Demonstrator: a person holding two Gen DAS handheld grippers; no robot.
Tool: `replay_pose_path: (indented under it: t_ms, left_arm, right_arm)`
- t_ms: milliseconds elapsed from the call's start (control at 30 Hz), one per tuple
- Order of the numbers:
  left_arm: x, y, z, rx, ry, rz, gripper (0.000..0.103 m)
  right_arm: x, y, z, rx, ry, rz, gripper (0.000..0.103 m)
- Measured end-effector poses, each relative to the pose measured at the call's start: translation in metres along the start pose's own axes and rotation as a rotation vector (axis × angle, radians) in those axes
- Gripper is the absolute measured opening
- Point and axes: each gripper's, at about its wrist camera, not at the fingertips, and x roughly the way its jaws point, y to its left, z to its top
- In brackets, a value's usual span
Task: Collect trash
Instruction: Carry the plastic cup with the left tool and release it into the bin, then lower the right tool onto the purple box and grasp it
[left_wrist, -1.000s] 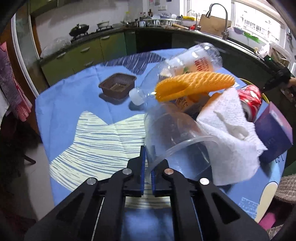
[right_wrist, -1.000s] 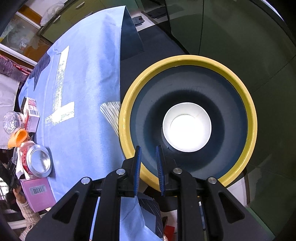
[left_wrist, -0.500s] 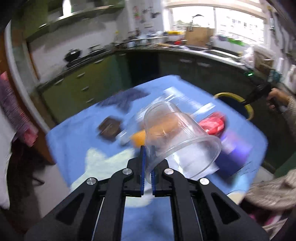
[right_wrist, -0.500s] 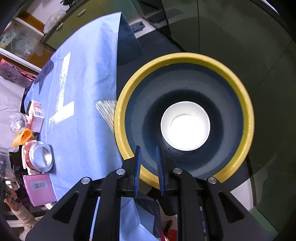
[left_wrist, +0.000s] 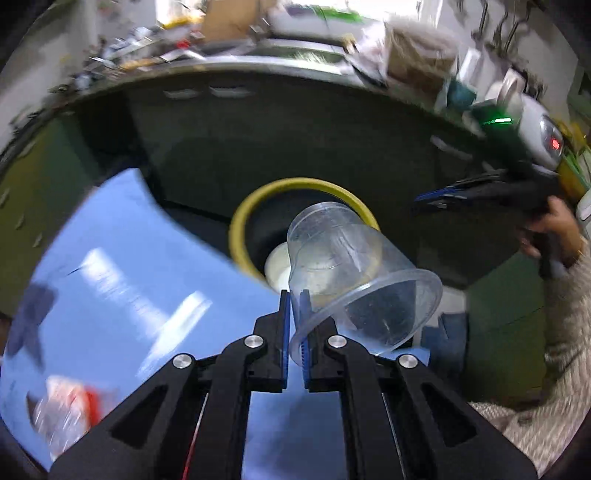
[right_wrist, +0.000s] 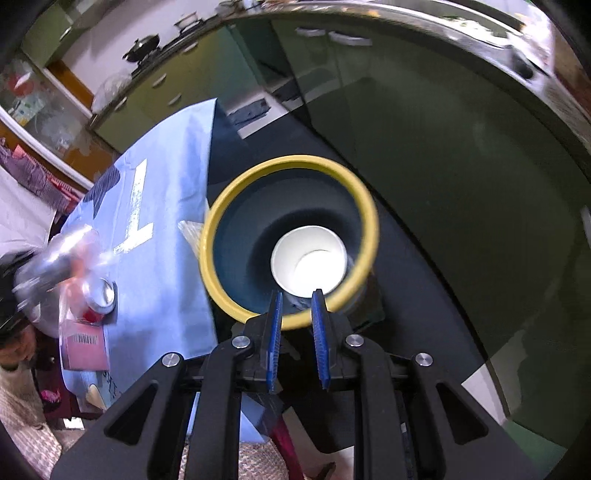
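Left tool (left_wrist: 294, 295): pinching the clear cup (left_wrist: 351, 273) by its rim, mid-frame over the bin (left_wrist: 240, 221).
Right tool (right_wrist: 297, 295): spread, holding nothing, above the bin's white cup (right_wrist: 308, 262).

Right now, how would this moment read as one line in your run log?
left tongs: shut on clear plastic cup rim, near yellow-rimmed bin | right tongs: open, empty | bin holds: white paper cup

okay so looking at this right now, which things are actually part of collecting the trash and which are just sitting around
Part of the job:
- clear plastic cup, pinched by its rim in the left gripper
- yellow-rimmed bin beside the table
- white paper cup already in the bin
- soda can and pink box on the blue tablecloth
- right gripper, open, empty

Just lying about:
- green cabinets
- countertop clutter, blurred
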Motion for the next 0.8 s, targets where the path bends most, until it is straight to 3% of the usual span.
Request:
replay_pose_path:
  t_ms: [133, 233, 300, 333, 367, 400, 567, 633, 700, 800]
  left_arm:
    - [0.075, -0.028, 0.043, 0.026, 0.112, 0.017, 0.005]
    - [0.109, -0.03, 0.057, 0.01, 0.15, 0.049, 0.006]
    - [0.13, -0.027, 0.065, -0.009, 0.183, 0.073, 0.025]
    - [0.135, -0.024, 0.068, -0.025, 0.182, 0.092, 0.048]
    - [0.132, -0.023, 0.068, -0.034, 0.175, 0.097, 0.058]
    - [0.13, -0.021, 0.069, -0.041, 0.167, 0.095, 0.058]
    - [0.071, -0.01, 0.063, -0.056, 0.05, 0.071, 0.058]
    - [0.033, -0.002, 0.056, -0.084, -0.028, 0.048, 0.058]
    - [-0.011, 0.008, 0.04, -0.109, -0.124, 0.05, 0.06]
    - [-0.075, 0.037, 0.008, -0.18, -0.259, 0.076, 0.068]
  right_arm:
    - [-0.011, -0.026, -0.015, 0.036, -0.016, -0.004, 0.017]
    - [-0.013, -0.044, -0.025, 0.065, -0.016, -0.003, 0.017]
    - [-0.013, -0.053, -0.03, 0.08, -0.012, -0.005, 0.017]
    - [-0.014, -0.055, -0.032, 0.084, -0.012, -0.005, 0.017]
    - [-0.014, -0.057, -0.033, 0.087, -0.013, -0.004, 0.017]
    - [-0.014, -0.059, -0.033, 0.088, -0.014, -0.002, 0.017]
    - [-0.007, -0.046, -0.031, 0.06, -0.011, 0.017, 0.018]
    - [-0.001, -0.033, -0.029, 0.032, 0.0, 0.027, 0.019]
    - [0.007, -0.011, -0.026, -0.012, 0.019, 0.035, 0.028]
    - [0.016, 0.028, -0.02, -0.089, 0.047, 0.052, 0.031]
